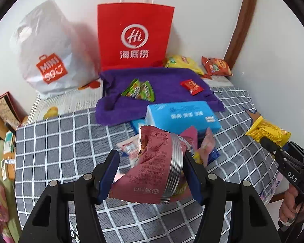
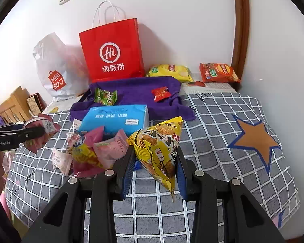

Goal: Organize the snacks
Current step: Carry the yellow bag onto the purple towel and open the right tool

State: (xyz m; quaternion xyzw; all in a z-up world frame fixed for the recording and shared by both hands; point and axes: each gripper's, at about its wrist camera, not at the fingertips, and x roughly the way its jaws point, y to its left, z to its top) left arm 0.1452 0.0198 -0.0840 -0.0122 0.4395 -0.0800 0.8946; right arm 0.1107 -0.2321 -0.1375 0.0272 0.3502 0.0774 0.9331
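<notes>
My left gripper point(image 1: 151, 158) is shut on a pink snack packet point(image 1: 152, 172) with a silver crimped edge, held above the checked cloth; it also shows in the right wrist view point(image 2: 41, 133). My right gripper point(image 2: 155, 158) is shut on a yellow triangular snack packet point(image 2: 160, 151), also seen at the right of the left wrist view point(image 1: 267, 130). A pile of pink and yellow snacks point(image 2: 91, 151) lies beside a blue tissue pack point(image 2: 115, 119). A purple towel point(image 2: 135, 95) holds a green packet point(image 2: 105, 97) and a red packet point(image 2: 161, 93).
A red paper bag point(image 2: 111, 50) and a white plastic bag point(image 2: 56, 70) stand against the back wall. Yellow point(image 2: 170, 71) and orange point(image 2: 218, 73) chip bags lie at the back right. The grey checked cloth point(image 2: 212, 137) has a star patch point(image 2: 253, 137). Boxes point(image 2: 16, 105) are at left.
</notes>
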